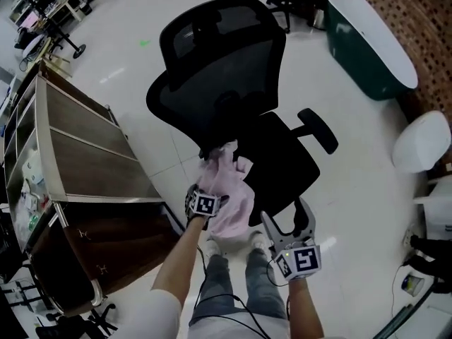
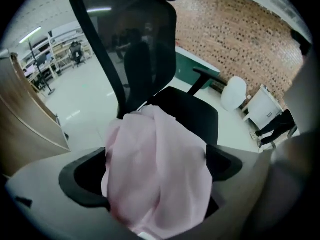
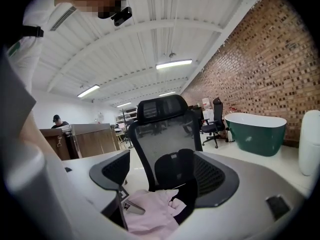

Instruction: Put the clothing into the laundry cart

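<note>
Floor (image 1: pixel 367 154) space is taken by a black chair (image 1: pixel 233 69), at whose seat edge, mid-frame, the pink garment (image 1: pixel 236 203) is straddled by the spread fingers of the left gripper (image 1: pixel 208 193), seemingly for pickup, while the right gripper (image 1: pixel 286 217) is held lower right, fingers apart and empty.

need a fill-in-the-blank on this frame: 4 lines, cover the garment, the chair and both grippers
1. The garment on the chair is ____ in colour.
2. The chair's seat and back are ____.
3. The garment sits between the open jaws of the left gripper; the right gripper, also open, holds ____.
4. The bathtub by the brick wall is dark ____.

Missing words: pink; black; nothing; green
</note>
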`<state>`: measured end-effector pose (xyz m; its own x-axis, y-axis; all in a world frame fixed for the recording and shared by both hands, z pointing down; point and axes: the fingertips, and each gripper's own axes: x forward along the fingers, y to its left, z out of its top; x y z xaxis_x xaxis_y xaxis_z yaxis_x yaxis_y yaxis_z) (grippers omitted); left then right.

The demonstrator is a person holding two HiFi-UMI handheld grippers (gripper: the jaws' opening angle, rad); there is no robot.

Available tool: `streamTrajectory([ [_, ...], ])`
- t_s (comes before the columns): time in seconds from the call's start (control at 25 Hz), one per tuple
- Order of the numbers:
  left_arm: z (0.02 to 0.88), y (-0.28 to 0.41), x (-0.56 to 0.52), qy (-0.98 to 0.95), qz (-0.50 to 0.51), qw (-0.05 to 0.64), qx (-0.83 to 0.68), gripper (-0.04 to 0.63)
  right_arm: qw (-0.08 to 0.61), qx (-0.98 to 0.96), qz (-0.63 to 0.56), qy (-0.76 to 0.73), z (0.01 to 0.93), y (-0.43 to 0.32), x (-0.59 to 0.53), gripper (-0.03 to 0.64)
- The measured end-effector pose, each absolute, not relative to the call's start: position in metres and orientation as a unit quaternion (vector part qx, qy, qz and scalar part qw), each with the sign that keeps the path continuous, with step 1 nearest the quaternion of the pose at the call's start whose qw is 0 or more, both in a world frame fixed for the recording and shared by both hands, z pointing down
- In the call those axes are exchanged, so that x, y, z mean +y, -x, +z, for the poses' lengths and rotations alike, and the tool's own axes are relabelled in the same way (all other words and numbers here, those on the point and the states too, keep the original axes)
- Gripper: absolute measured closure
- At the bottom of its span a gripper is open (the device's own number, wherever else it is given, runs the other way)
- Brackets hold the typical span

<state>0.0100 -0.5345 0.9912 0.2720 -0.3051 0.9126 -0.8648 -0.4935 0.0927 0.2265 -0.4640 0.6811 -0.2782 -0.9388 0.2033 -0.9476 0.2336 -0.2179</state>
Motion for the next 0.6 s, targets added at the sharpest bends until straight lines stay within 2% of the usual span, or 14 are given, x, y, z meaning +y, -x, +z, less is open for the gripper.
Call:
streamTrajectory([
  [0.2,1.017,-0.006,-0.533,-0.69,0.479,0.351,-0.414,-0.006,0.033,-0.81,0.152,-0.566,0.689,-0.211,-0.463,0.209],
  [0.24,1.012,-0.004,-0.536,-0.687,0.477,0.352,-0.421,0.013,0.029,-0.812,0.153,-0.563,0.686,-0.211,-0.464,0.209],
  [0.28,1.006,-0.005,-0.54,-0.688,0.468,0.356,-0.426,0.055,0.023,-0.811,0.155,-0.563,0.683,-0.213,-0.465,0.209],
  [0.32,0.999,-0.007,-0.539,-0.69,0.456,0.367,-0.426,0.152,0.018,-0.81,0.156,-0.565,0.679,-0.214,-0.465,0.209],
  [0.36,0.991,-0.008,-0.535,-0.691,0.45,0.379,-0.419,0.375,0.013,-0.809,0.158,-0.566,0.675,-0.216,-0.465,0.209],
  [0.4,0.984,-0.007,-0.529,-0.691,0.456,0.385,-0.408,0.481,0.007,-0.808,0.16,-0.567,0.67,-0.216,-0.465,0.209],
  [0.48,0.973,0.001,-0.52,-0.695,0.474,0.374,-0.391,0.515,-0.004,-0.808,0.163,-0.566,0.66,-0.215,-0.465,0.209],
  [0.6,0.932,-0.024,-0.523,-0.746,0.361,0.411,-0.379,0.525,-0.022,-0.812,0.16,-0.561,0.64,-0.209,-0.462,0.209],
])
